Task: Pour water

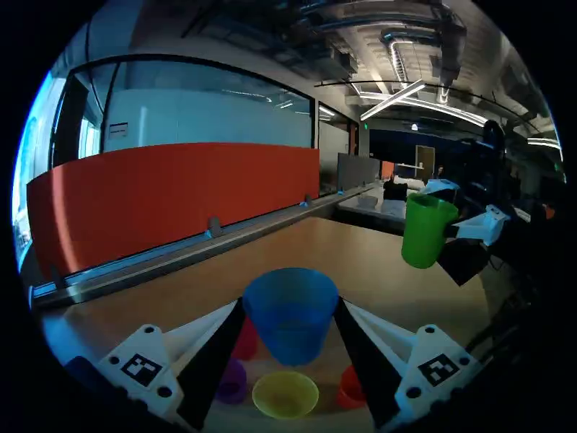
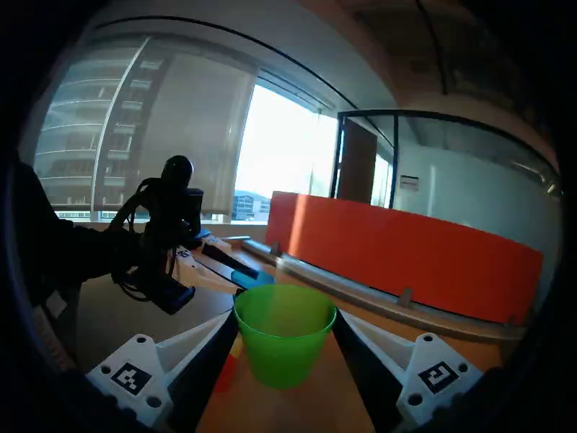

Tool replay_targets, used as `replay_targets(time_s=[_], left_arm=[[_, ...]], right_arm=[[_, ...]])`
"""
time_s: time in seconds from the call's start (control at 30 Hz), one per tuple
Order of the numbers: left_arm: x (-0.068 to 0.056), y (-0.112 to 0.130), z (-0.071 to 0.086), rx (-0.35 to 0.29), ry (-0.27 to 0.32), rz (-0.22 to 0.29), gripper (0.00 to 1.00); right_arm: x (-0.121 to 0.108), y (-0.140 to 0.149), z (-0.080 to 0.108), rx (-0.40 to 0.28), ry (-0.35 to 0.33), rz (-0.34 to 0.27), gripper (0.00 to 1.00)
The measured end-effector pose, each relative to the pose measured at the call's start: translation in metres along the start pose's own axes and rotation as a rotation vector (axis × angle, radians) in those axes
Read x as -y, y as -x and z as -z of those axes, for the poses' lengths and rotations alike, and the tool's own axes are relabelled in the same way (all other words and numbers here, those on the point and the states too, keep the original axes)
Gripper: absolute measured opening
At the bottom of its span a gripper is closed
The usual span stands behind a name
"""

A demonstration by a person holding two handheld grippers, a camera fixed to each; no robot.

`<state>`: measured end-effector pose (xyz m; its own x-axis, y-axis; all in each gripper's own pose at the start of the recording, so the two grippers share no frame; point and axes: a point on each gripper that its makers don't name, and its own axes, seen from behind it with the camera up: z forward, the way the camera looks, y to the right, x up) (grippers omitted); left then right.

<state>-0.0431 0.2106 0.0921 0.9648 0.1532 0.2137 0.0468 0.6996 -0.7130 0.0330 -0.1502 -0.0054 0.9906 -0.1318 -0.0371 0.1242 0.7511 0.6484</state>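
Observation:
A blue cup [image 1: 291, 321] sits upright between my left gripper's [image 1: 291, 307] fingers, which are shut on its sides, held above the wooden table [image 1: 339, 252]. Farther off to the right, my right gripper [image 1: 453, 231] holds a green cup [image 1: 427, 231] in the air, slightly tilted. In the right gripper view the green cup [image 2: 285, 335] stands upright and close, with the right gripper [image 2: 285, 317] shut on it. The left gripper [image 2: 216, 265] with the blue cup [image 2: 251, 277] appears beyond it to the left, held by a hand in a dark sleeve.
Below the blue cup, several small cups stand on the table: yellow [image 1: 285, 393], purple [image 1: 232, 381], pink [image 1: 247, 340] and orange-red [image 1: 351, 386]. An orange partition [image 1: 180, 195] with a metal rail runs along the table's far edge. A dark camera rig [image 2: 169, 216] stands at the left.

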Motion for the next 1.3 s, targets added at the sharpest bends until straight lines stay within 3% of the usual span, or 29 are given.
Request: replay_targets(time_s=[0.47, 1.3], left_arm=[[-0.013, -0.036, 0.02, -0.126, 0.021, -0.007, 0.87], [-0.018, -0.059, 0.036, -0.142, 0.006, -0.038, 0.87]], right_arm=[[0.003, 0.001, -0.007, -0.001, -0.012, -0.016, 0.94], [0.005, 0.002, -0.017, -0.013, -0.04, -0.047, 0.94]])
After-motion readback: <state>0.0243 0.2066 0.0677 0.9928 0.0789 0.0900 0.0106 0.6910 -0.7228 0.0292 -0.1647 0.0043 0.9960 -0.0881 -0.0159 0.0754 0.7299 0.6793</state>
